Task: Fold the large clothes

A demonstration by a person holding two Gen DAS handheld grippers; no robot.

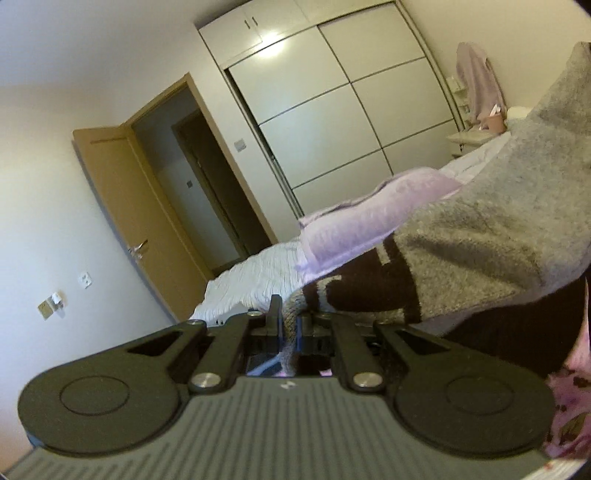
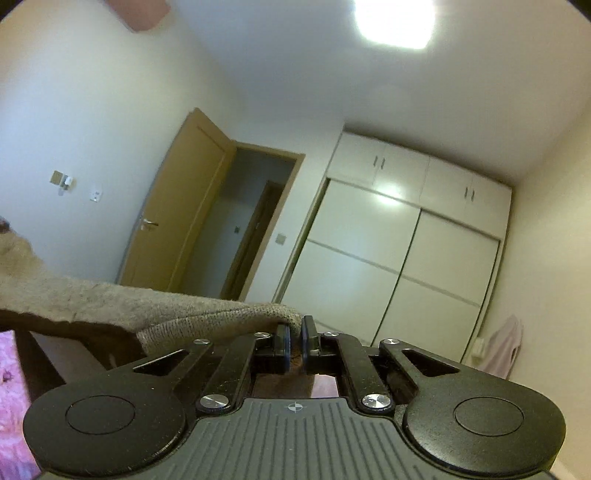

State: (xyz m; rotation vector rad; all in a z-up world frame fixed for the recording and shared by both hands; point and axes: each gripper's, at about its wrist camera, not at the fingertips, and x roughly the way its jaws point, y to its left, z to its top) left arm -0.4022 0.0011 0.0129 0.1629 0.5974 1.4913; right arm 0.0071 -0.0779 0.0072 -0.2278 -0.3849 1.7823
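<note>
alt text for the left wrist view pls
The left gripper is shut on an edge of a fuzzy grey knit sweater with dark brown pattern, held up in the air. Behind it are a white-covered bed, an open wooden door and a white sliding wardrobe.

White sliding wardrobe (image 2: 399, 254) beside open wooden door (image 2: 177, 218) (ceiling light (image 2: 393, 22) on).

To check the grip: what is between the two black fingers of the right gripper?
In the right wrist view, the right gripper is shut on a ribbed edge of the fuzzy grey knit garment; nothing else lies between them.
</note>
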